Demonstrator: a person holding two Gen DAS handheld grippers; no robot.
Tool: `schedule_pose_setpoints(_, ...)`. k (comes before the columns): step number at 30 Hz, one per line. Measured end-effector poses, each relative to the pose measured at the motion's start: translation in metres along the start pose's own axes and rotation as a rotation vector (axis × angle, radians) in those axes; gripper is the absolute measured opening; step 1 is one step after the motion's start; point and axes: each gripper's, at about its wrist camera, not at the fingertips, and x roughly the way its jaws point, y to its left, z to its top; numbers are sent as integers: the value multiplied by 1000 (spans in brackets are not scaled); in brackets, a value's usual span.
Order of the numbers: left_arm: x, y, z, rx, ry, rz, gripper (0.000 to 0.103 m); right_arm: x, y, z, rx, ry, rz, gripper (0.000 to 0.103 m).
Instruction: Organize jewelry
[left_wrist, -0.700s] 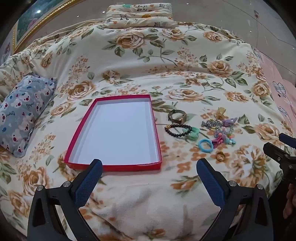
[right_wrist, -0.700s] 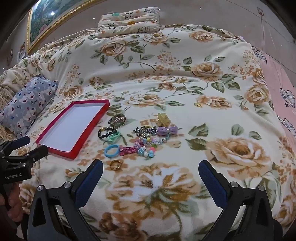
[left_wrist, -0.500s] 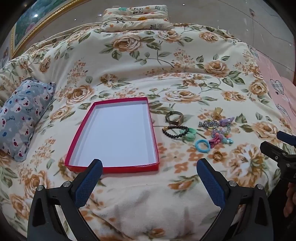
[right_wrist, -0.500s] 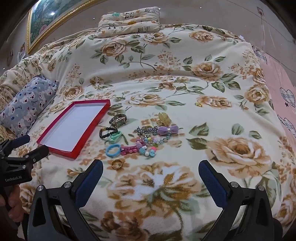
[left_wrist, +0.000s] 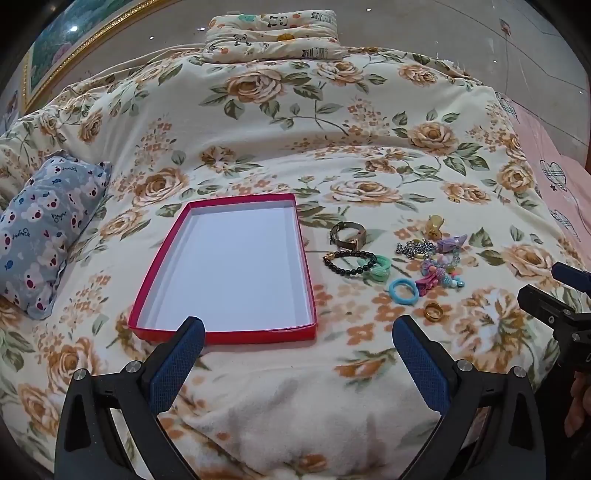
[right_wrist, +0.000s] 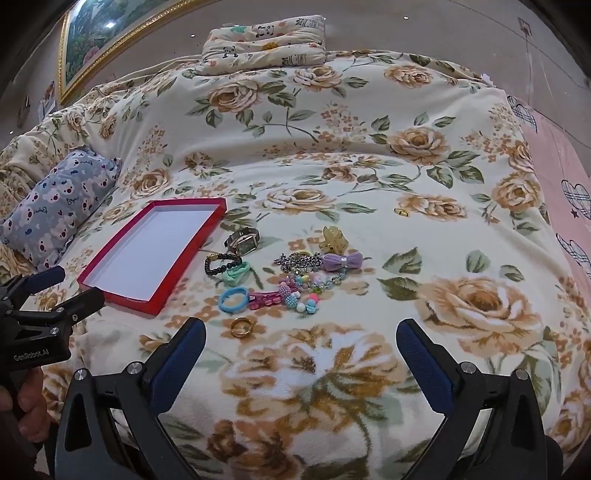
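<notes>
An empty red tray with a white floor (left_wrist: 168, 258) (right_wrist: 110, 258) lies on the floral bedspread. To its right lies loose jewelry: a watch (left_wrist: 347, 234) (right_wrist: 243, 240), a black bead bracelet (left_wrist: 345, 260) (right_wrist: 221, 262), a blue ring-shaped hair tie (left_wrist: 402, 291) (right_wrist: 232, 300), a gold ring (left_wrist: 433, 312) (right_wrist: 241, 326), a purple bow (right_wrist: 340, 260), a chain and colourful beads (right_wrist: 303, 284). Another small gold ring (right_wrist: 402, 212) lies apart, farther back. My left gripper (left_wrist: 297, 345) is open and empty, in front of the tray. My right gripper (right_wrist: 301, 347) is open and empty, in front of the jewelry.
A grey patterned pillow (left_wrist: 44, 236) lies left of the tray. A folded panda-print quilt (left_wrist: 273, 33) sits at the far end of the bed. A pink sheet (right_wrist: 565, 177) covers the right edge. A framed picture (right_wrist: 110, 33) hangs on the wall at back left.
Both grippers have drawn slightly closer to the bed; tray and jewelry shift a little in view. Nothing was picked up, and both stay open.
</notes>
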Motion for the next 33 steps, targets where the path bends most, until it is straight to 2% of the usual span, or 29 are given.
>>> schedule_pose_setpoints(33,4,-2,2,1,0,-6,102,-6,3,6,0,-11,18,103)
